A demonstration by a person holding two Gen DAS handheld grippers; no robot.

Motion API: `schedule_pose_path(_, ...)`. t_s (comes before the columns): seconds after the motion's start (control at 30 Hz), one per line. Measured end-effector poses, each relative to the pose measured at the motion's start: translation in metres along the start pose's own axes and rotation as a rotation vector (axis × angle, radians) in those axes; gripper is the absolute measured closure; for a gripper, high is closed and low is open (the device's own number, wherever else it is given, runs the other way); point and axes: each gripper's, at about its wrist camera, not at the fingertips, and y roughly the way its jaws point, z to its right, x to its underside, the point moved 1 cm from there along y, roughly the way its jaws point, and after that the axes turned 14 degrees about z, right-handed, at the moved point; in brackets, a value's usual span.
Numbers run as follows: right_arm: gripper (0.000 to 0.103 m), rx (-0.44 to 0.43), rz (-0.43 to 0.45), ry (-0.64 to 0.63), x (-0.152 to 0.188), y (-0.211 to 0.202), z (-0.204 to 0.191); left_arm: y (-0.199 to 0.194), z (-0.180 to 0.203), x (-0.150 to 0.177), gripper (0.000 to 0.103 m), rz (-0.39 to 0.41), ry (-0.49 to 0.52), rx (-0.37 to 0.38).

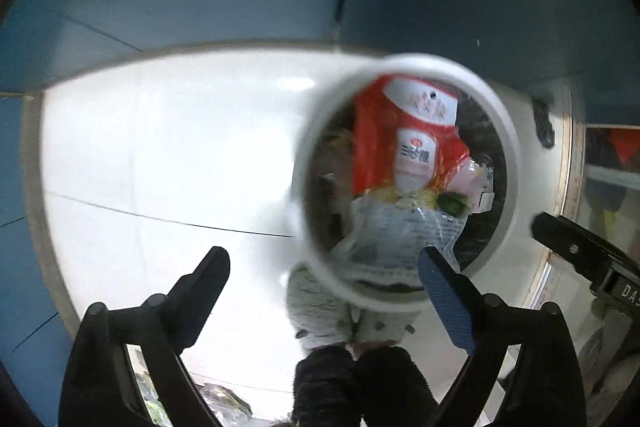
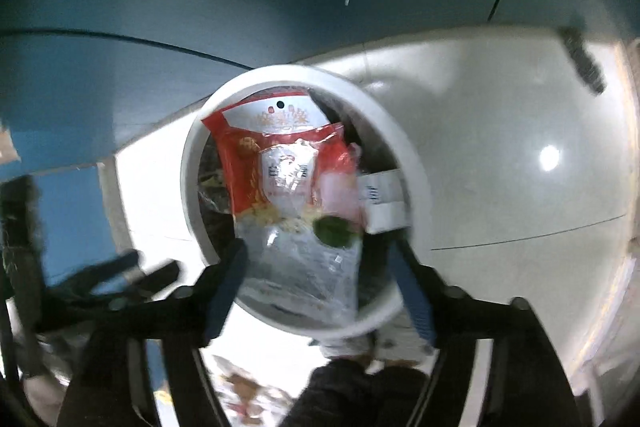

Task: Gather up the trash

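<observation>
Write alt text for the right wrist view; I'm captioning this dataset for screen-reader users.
A white round trash bin seen from above, holding a red snack wrapper, a clear plastic bag and a small white box. The open right gripper hangs over its rim, above a pale floor.

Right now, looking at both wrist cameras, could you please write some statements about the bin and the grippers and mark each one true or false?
1. The white round bin holds a red packet. True.
2. The bin is empty. False: it holds several wrappers, including a clear plastic bag.
3. The right gripper is open above the bin. True.
4. The left gripper is clamped shut on a bottle. False: its fingers stand apart and hold nothing.
5. The floor is white tile. True.
</observation>
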Motion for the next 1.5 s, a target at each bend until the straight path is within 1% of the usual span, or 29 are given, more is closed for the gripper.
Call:
schedule_pose_path(0.03, 0.015, 0.018, 0.013, -0.024, 0.000, -0.012, -0.002, -0.016, -0.003, 0.001, 0.000, 0.025, 0.000, -0.019)
schedule_pose_path(0.07, 0.008, 0.043, 0.028, -0.049, 0.000, -0.023, -0.003, -0.036, -0.004, 0.003, 0.000, 0.055, 0.004, -0.034)
schedule_pose_path(0.1, 0.004, 0.076, 0.054, -0.087, 0.002, -0.041, -0.008, -0.051, -0.011, 0.003, 0.000, 0.072, 0.006, -0.044)
schedule_pose_path(0.13, 0.000, 0.111, 0.076, -0.123, 0.004, -0.059, -0.013, -0.076, -0.010, 0.007, 0.000, 0.102, 0.009, -0.060)
schedule_pose_path(0.2, 0.000, 0.170, 0.115, -0.186, 0.010, -0.096, -0.027, -0.104, -0.021, 0.007, 0.000, 0.124, 0.013, -0.067)
schedule_pose_path(0.3, 0.000, 0.231, 0.166, -0.247, 0.018, -0.163, -0.049, -0.171, -0.016, 0.016, 0.000, 0.174, 0.020, -0.080)
schedule_pose_path(0.33, 0.000, 0.247, 0.185, -0.261, 0.022, -0.188, -0.057, -0.187, -0.014, 0.020, 0.000, 0.186, 0.022, -0.081)
schedule_pose_path(0.4, 0.000, 0.268, 0.222, -0.284, 0.028, -0.231, -0.073, -0.235, -0.012, 0.027, 0.000, 0.218, 0.017, -0.064)
schedule_pose_path(0.47, 0.000, 0.287, 0.270, -0.301, 0.036, -0.287, -0.092, -0.271, -0.005, 0.030, 0.000, 0.245, 0.015, -0.048)
schedule_pose_path(0.5, 0.000, 0.289, 0.284, -0.302, 0.038, -0.305, -0.098, -0.290, -0.004, 0.032, 0.000, 0.263, 0.015, -0.041)
schedule_pose_path(0.53, 0.000, 0.296, 0.312, -0.301, 0.042, -0.338, -0.108, -0.319, -0.003, 0.034, 0.000, 0.288, 0.021, -0.036)
schedule_pose_path(0.63, 0.000, 0.303, 0.381, -0.310, 0.052, -0.412, -0.133, -0.378, -0.005, 0.041, 0.000, 0.344, 0.012, -0.016)
schedule_pose_path(0.67, 0.000, 0.302, 0.396, -0.312, 0.055, -0.431, -0.140, -0.391, -0.007, 0.042, 0.000, 0.356, 0.016, -0.008)
schedule_pose_path(0.7, 0.000, 0.302, 0.413, -0.310, 0.060, -0.450, -0.148, -0.414, -0.009, 0.045, 0.000, 0.376, 0.022, 0.002)
schedule_pose_path(0.77, 0.000, 0.298, 0.451, -0.305, 0.071, -0.496, -0.163, -0.446, -0.011, 0.048, 0.000, 0.399, 0.036, 0.011)
schedule_pose_path(0.8, 0.000, 0.297, 0.459, -0.303, 0.074, -0.509, -0.167, -0.466, -0.014, 0.051, 0.000, 0.419, 0.045, 0.021)
schedule_pose_path(0.83, 0.000, 0.301, 0.478, -0.294, 0.081, -0.532, -0.174, -0.485, -0.019, 0.054, 0.000, 0.436, 0.050, 0.026)
schedule_pose_path(0.93, 0.000, 0.290, 0.528, -0.257, 0.097, -0.584, -0.188, -0.523, -0.022, 0.062, 0.000, 0.466, 0.058, 0.054)
schedule_pose_path(1.03, 0.000, 0.270, 0.557, -0.215, 0.116, -0.626, -0.199, -0.557, -0.024, 0.070, 0.000, 0.493, 0.070, 0.079)
schedule_pose_path(1.1, 0.000, 0.255, 0.565, -0.204, 0.125, -0.646, -0.208, -0.576, -0.027, 0.074, 0.000, 0.504, 0.072, 0.105)
schedule_pose_path(1.17, 0.000, 0.218, 0.572, -0.191, 0.136, -0.669, -0.215, -0.593, -0.029, 0.080, 0.000, 0.503, 0.066, 0.140)
schedule_pose_path(1.23, 0.000, 0.188, 0.564, -0.188, 0.145, -0.684, -0.222, -0.606, -0.028, 0.084, 0.000, 0.504, 0.055, 0.173)
schedule_pose_path(1.33, 0.000, 0.124, 0.542, -0.197, 0.153, -0.699, -0.232, -0.628, -0.027, 0.091, 0.000, 0.520, 0.041, 0.219)
schedule_pose_path(1.47, 0.000, 0.046, 0.521, -0.213, 0.159, -0.716, -0.240, -0.649, -0.025, 0.101, 0.000, 0.543, 0.018, 0.258)
schedule_pose_path(1.5, 0.000, 0.037, 0.521, -0.213, 0.160, -0.720, -0.240, -0.653, -0.024, 0.103, 0.000, 0.551, 0.016, 0.266)
